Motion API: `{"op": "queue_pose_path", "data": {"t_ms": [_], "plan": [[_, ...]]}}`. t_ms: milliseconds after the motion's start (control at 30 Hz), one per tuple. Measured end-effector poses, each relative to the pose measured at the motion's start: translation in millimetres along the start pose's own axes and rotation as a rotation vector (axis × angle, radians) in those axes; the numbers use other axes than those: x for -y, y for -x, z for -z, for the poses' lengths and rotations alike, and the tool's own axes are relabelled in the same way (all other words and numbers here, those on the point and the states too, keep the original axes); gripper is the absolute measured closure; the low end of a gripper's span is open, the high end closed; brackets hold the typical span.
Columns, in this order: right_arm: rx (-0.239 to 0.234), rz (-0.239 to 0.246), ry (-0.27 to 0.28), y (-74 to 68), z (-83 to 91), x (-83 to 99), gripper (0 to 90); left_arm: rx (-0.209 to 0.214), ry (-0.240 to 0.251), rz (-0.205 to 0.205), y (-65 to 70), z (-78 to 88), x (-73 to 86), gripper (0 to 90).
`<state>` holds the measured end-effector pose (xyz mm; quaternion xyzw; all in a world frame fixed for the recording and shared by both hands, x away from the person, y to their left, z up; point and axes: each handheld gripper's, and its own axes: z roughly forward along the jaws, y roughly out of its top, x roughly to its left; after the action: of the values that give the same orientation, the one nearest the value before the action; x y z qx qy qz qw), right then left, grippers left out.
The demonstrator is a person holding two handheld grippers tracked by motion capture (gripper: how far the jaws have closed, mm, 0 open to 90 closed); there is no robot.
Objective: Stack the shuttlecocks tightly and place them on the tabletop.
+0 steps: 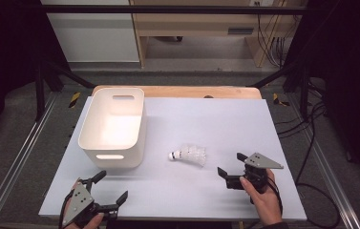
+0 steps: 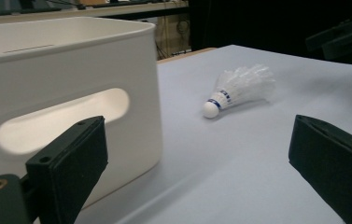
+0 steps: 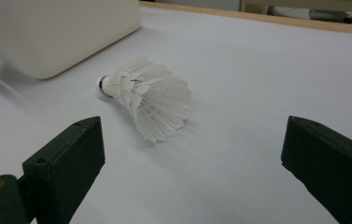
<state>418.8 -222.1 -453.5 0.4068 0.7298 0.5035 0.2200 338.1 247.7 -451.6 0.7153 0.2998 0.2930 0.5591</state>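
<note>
One shuttlecock (image 1: 188, 155) lying on its side on the white table (image 1: 206, 124), cork end toward the white bin (image 1: 113, 126), feather skirt away from it. Just beside the bin's near right corner, apart from its wall, nothing touching it. Blue band around the cork, seen in the left gripper view (image 2: 239, 91) and the right gripper view (image 3: 145, 98).

Left gripper (image 1: 111, 189) near the bin's front wall, toward the table's near edge, jaws spread wide, nothing between them. Bin's handle slot close ahead in its own view (image 2: 66, 93).

Right gripper (image 1: 231, 168) on the shuttlecock's far side from the bin, near it, jaws wide apart and empty, feather skirt ahead between them.
</note>
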Motion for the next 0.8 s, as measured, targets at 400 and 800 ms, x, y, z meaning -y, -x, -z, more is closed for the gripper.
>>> {"op": "queue_pose_path", "data": {"t_ms": [400,800], "plan": [[0.09,0.061,0.094,5.5,19.7,8.0,5.3,0.091,-0.043,-0.009,26.4,-25.2,-5.3,4.3],[0.114,0.105,0.143,9.9,23.9,16.6,5.0,0.118,-0.07,-0.02,42.1,-61.1,-15.1,4.3]]}}
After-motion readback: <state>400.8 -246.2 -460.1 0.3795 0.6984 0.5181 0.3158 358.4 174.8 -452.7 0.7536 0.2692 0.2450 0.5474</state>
